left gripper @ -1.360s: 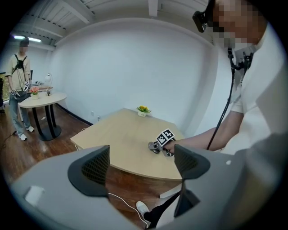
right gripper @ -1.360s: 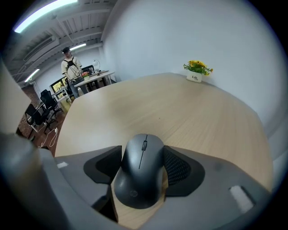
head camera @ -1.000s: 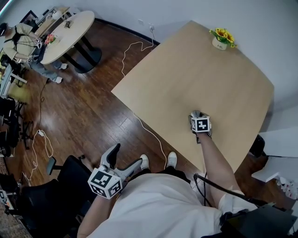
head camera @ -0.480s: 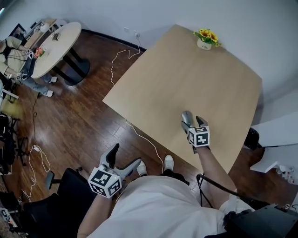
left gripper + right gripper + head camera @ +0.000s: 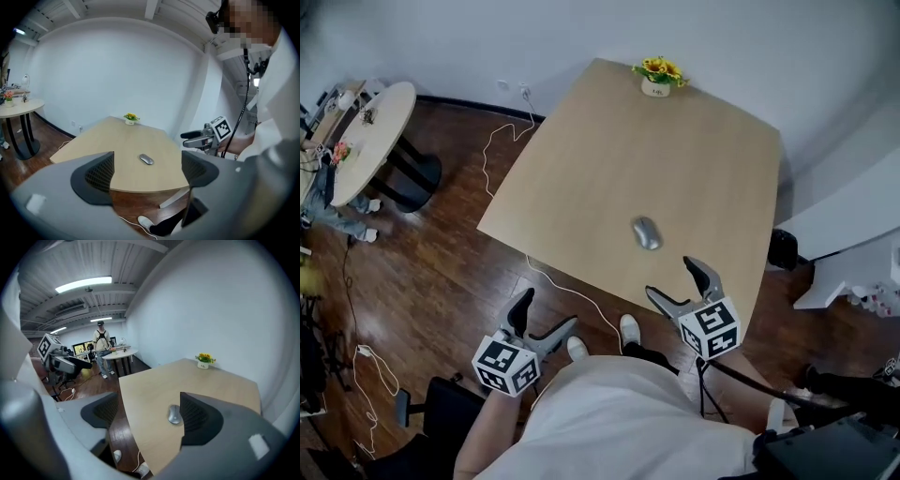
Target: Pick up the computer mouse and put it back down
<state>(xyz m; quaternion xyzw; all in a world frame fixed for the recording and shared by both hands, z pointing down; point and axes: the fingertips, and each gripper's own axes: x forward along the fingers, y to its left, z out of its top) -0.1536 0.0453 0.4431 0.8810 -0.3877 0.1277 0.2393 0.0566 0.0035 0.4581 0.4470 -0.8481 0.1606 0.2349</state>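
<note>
Right claw point(image 5: 670, 278) first: its jaws are spread and opening wider as we speak, with nothing between the pads. It hangs above the near edge of the table point(image 5: 694, 141), clear of the top. Just ahead of it lies the computer mouse point(image 5: 646, 232), grey and flat on the bare wood, apart from both jaws. In this claw's own view the mouse sits out beyond the jaw tips, close to the line of the right-hand jaw, with no contact. Further ahead, at the table's far edge, stands a small pot of yellow flowers point(image 5: 656, 77).

Across to the left claw point(image 5: 549, 311): its jaws are wide apart too, and empty. It is held off the table, over the dark wooden floor point(image 5: 441, 253), with a white shoe point(image 5: 627, 328) between the two claws. Well off to its left stands a round table point(image 5: 370, 131).
</note>
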